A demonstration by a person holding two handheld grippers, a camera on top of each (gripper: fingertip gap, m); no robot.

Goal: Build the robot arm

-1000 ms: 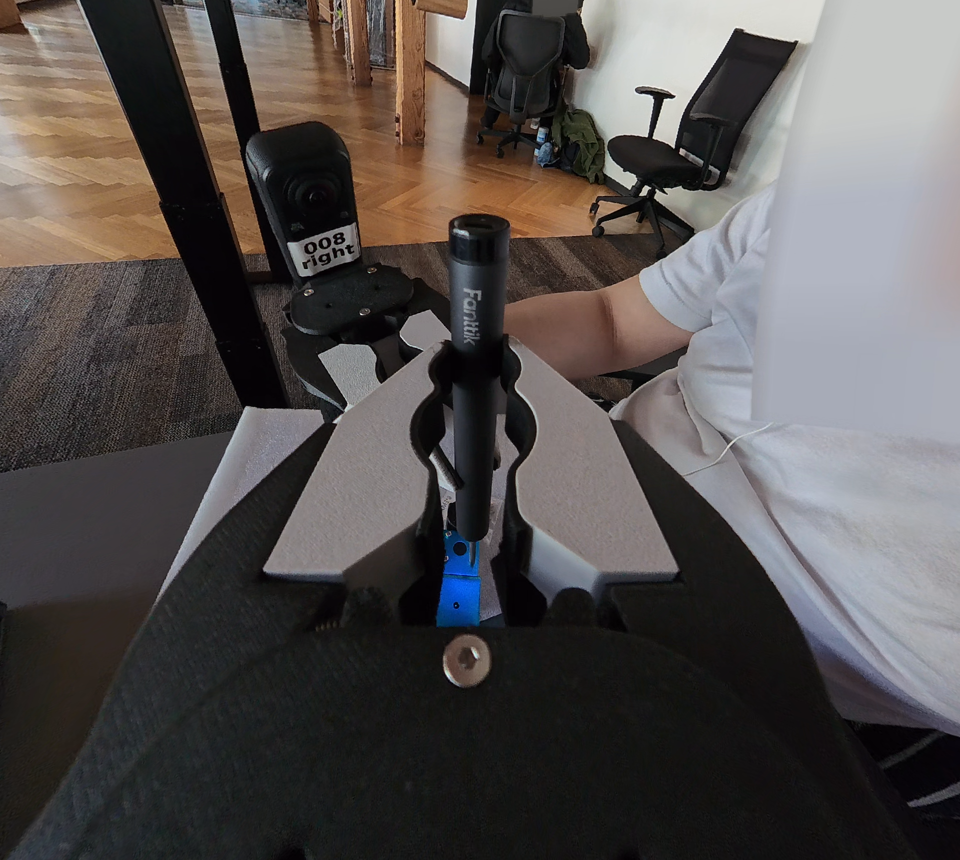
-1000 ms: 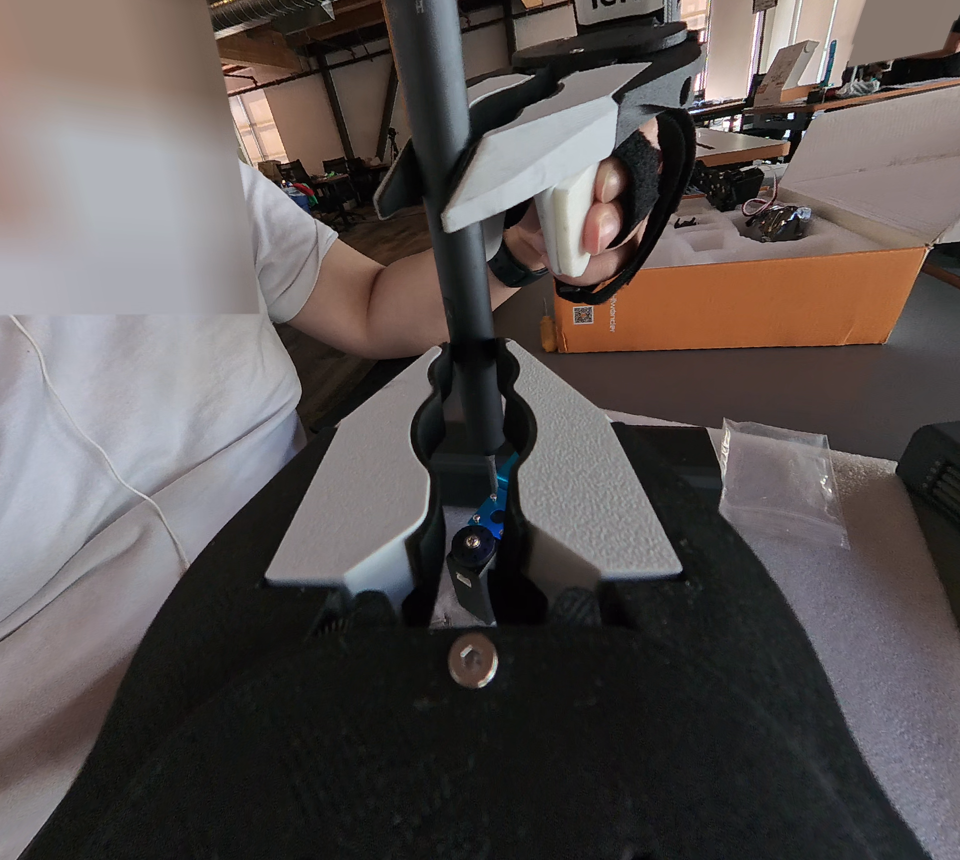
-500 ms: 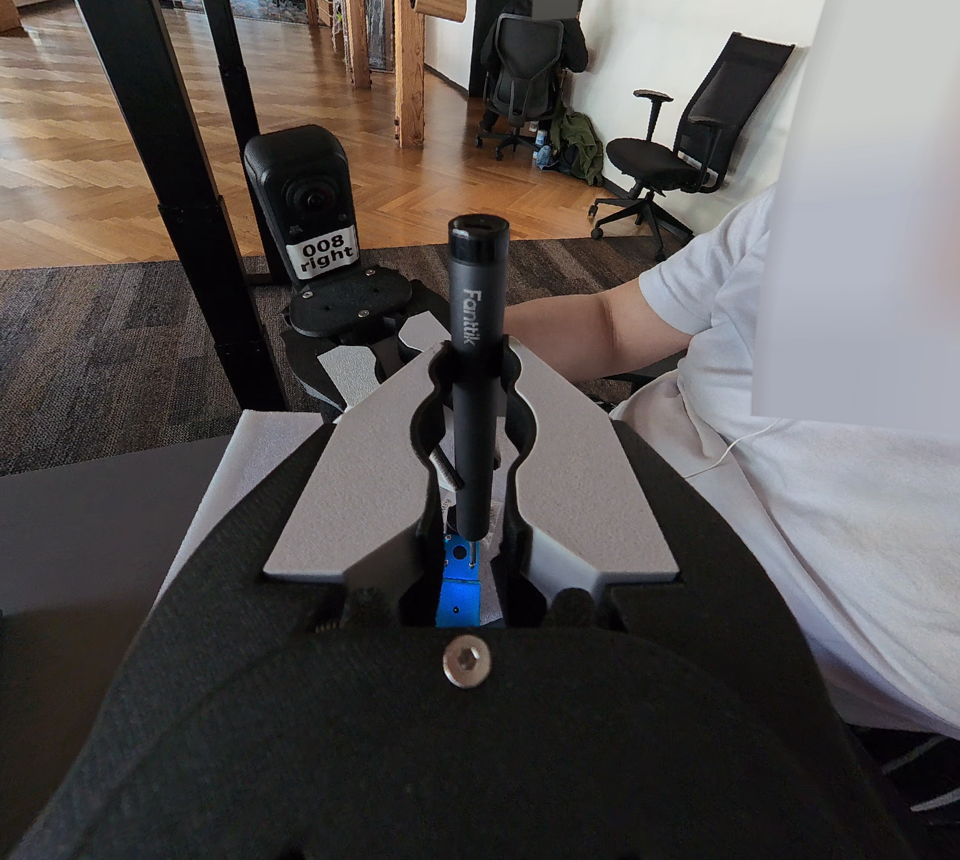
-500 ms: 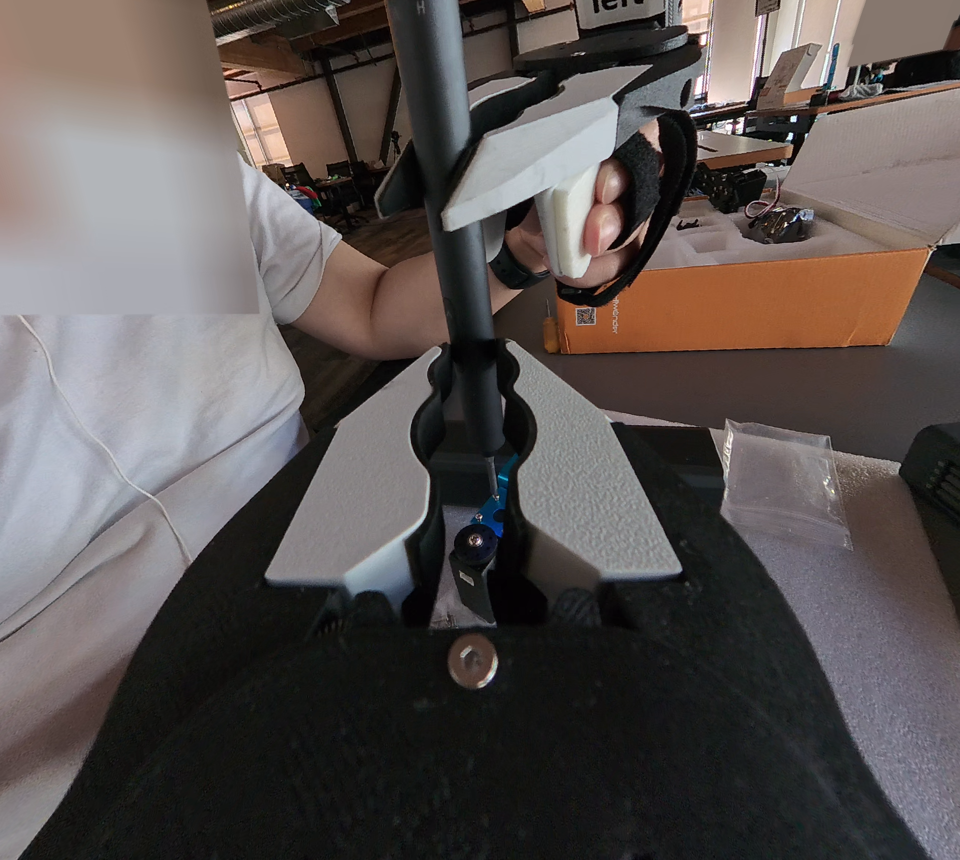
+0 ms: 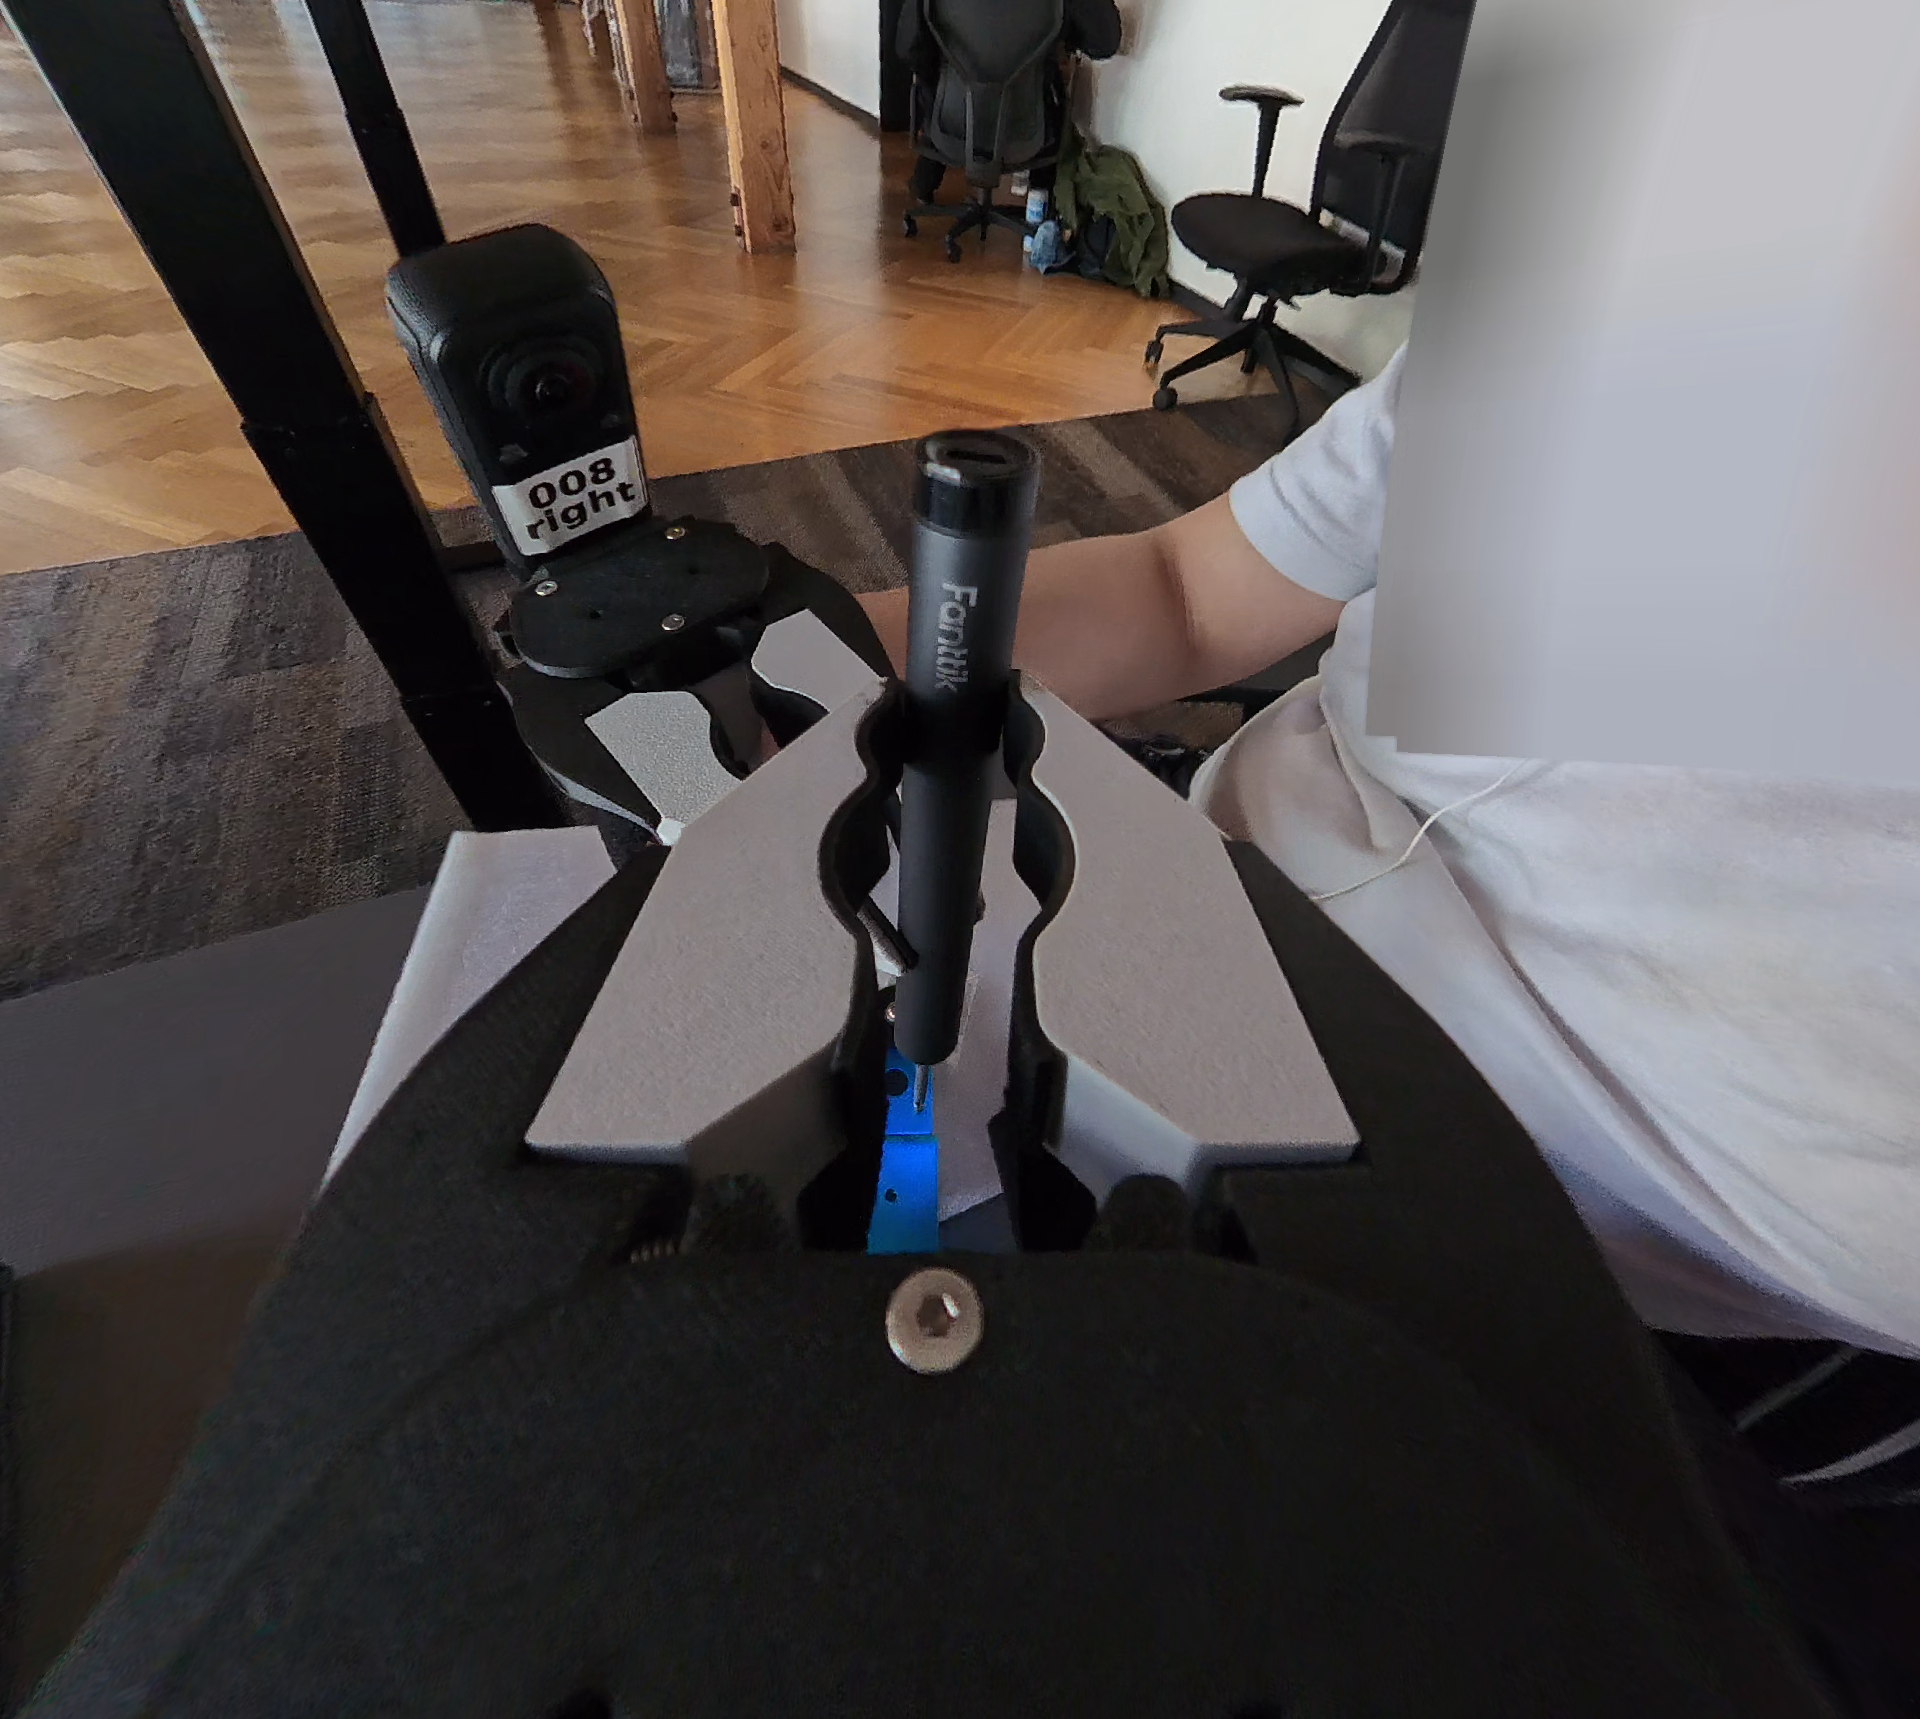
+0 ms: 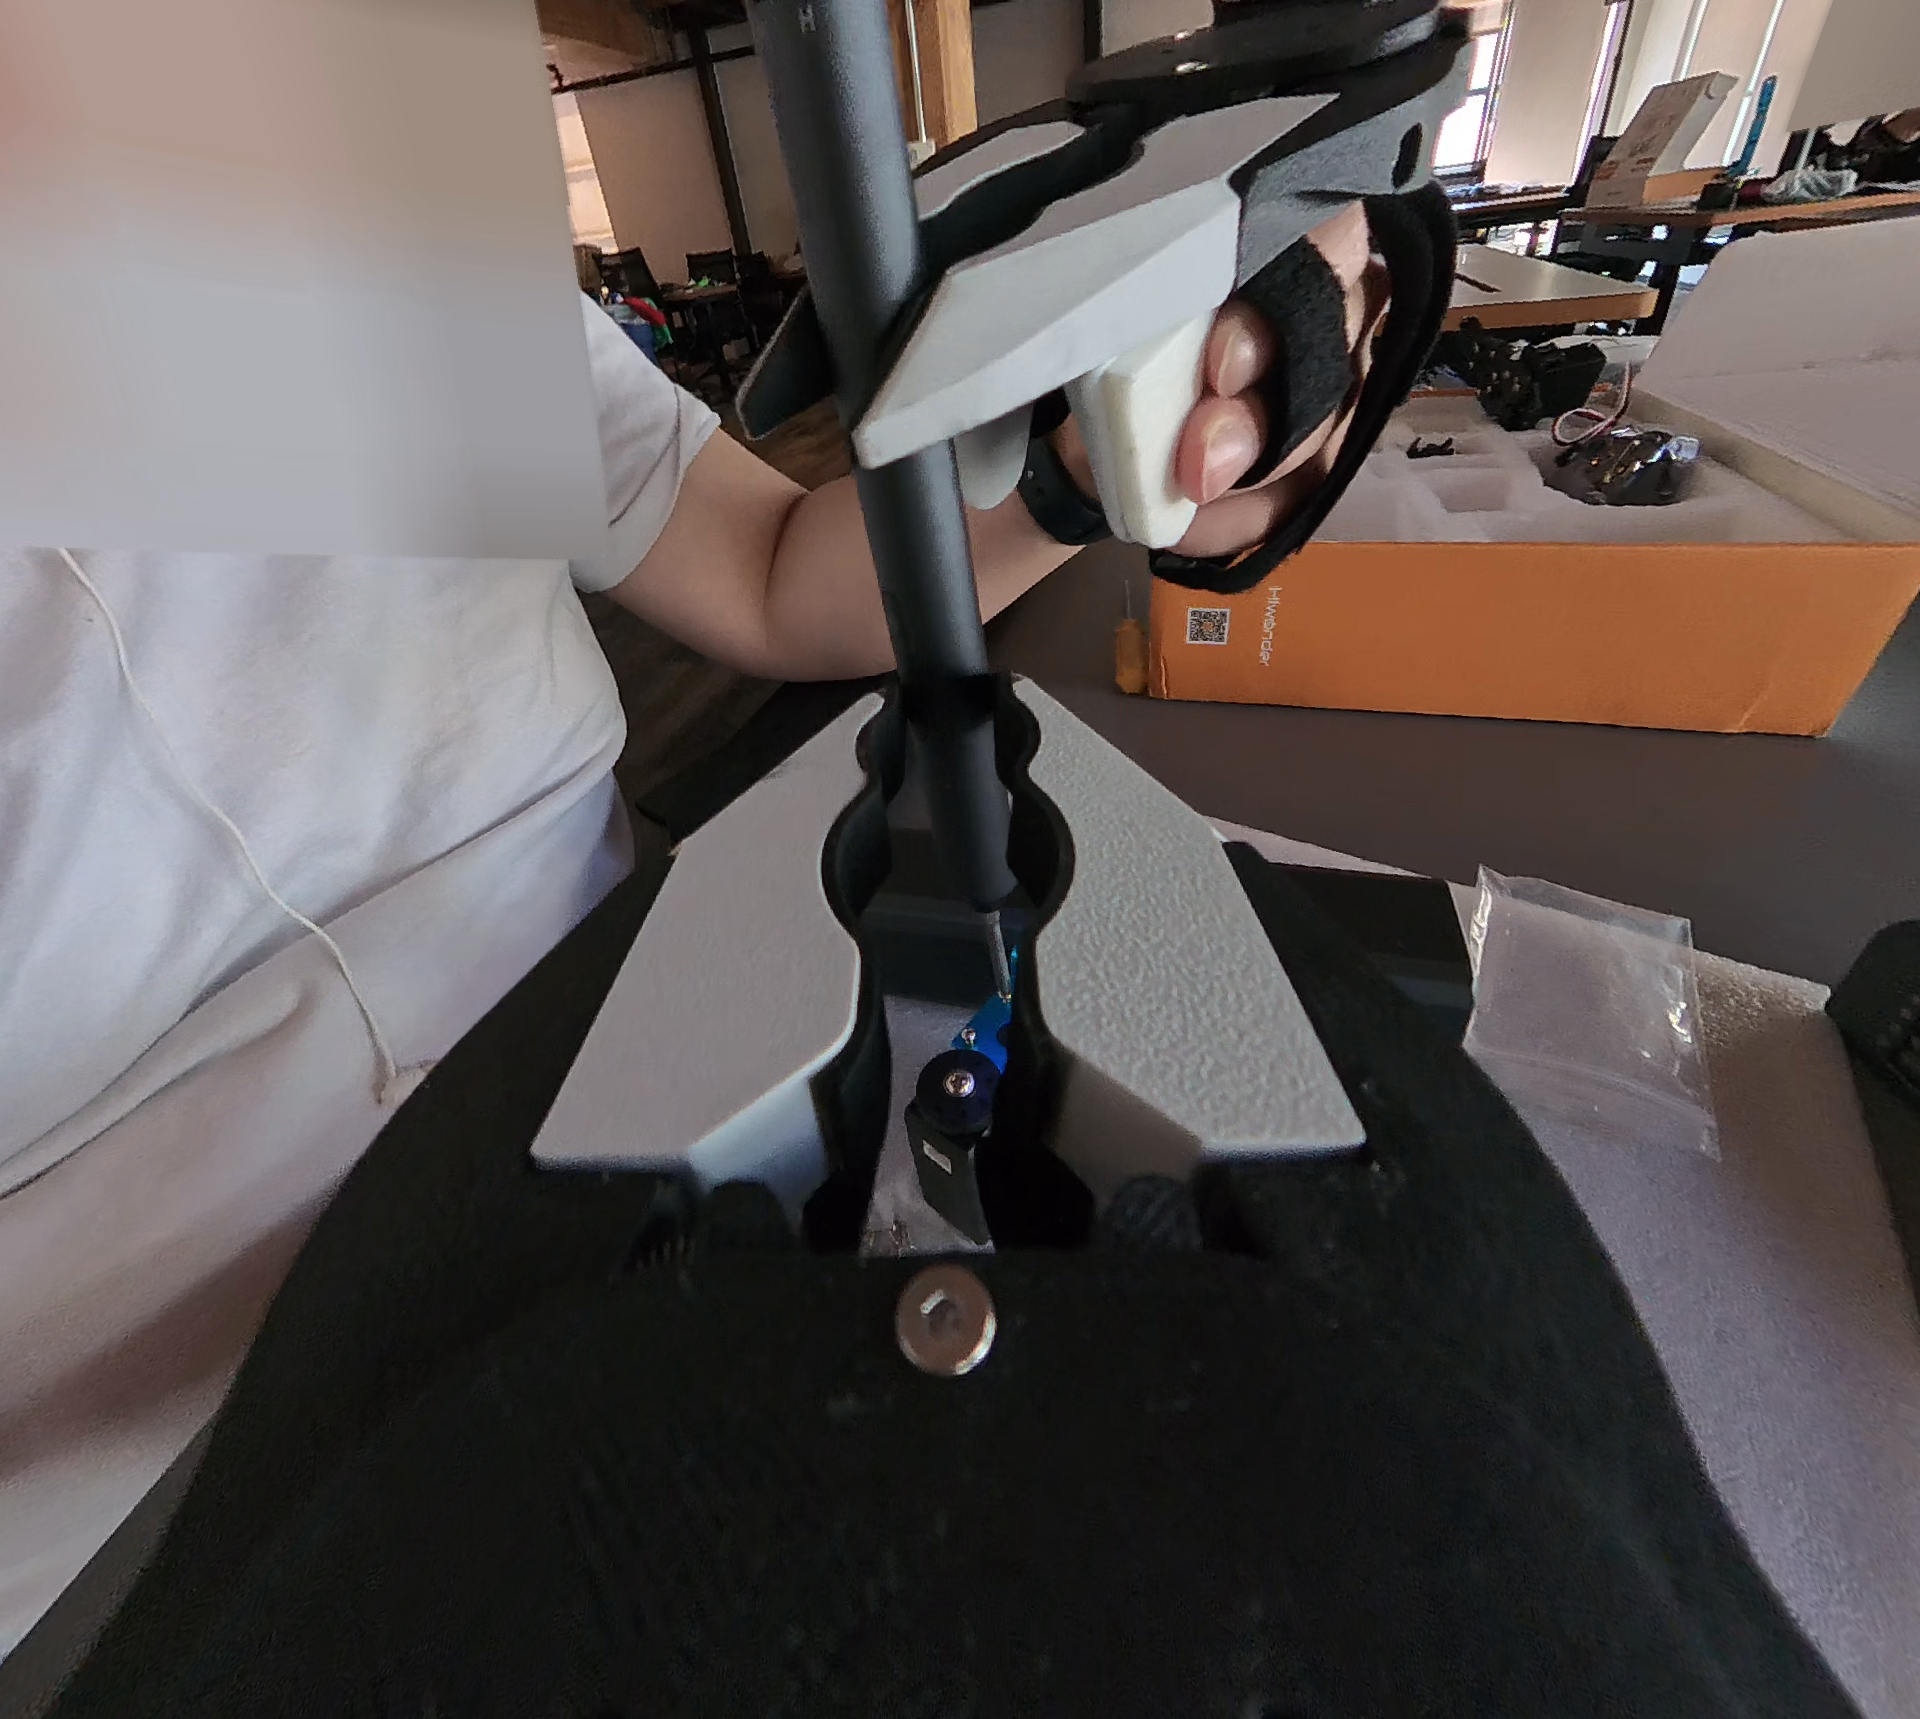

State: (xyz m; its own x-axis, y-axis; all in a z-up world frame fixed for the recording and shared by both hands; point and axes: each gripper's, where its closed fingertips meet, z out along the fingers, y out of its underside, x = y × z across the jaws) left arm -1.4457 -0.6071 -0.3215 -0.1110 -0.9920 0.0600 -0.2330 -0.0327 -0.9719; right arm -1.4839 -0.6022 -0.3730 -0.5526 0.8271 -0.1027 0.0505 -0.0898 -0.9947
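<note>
My left gripper (image 5: 951,705) is shut on a dark grey pen-shaped electric screwdriver (image 5: 951,734) and holds it upright, bit down. It also shows in the right wrist view (image 6: 883,360), clamping the screwdriver (image 6: 894,422) partway up the barrel, with a hand on its white trigger. The bit rests on a small blue metal bracket (image 6: 987,1041) joined to a black part with a screw (image 6: 956,1093). My right gripper (image 6: 951,705) is shut on that black and blue part. The right gripper (image 5: 665,755) shows just beyond my left fingers. The blue bracket (image 5: 906,1160) shows between them.
An open orange box (image 6: 1507,630) with foam and small parts stands behind on the dark table, a small orange tool (image 6: 1130,661) beside it. A clear plastic bag (image 6: 1590,994) lies on white foam sheet (image 6: 1766,1306). A person's white-shirted torso (image 5: 1558,994) is close. A black desk leg (image 5: 260,319) stands left. Some 6 cm of space lies between my two pairs of fingers.
The screwdriver has tilted very slightly, its top leaning a little more to one side. Both grippers keep their hold and stay almost in place.
</note>
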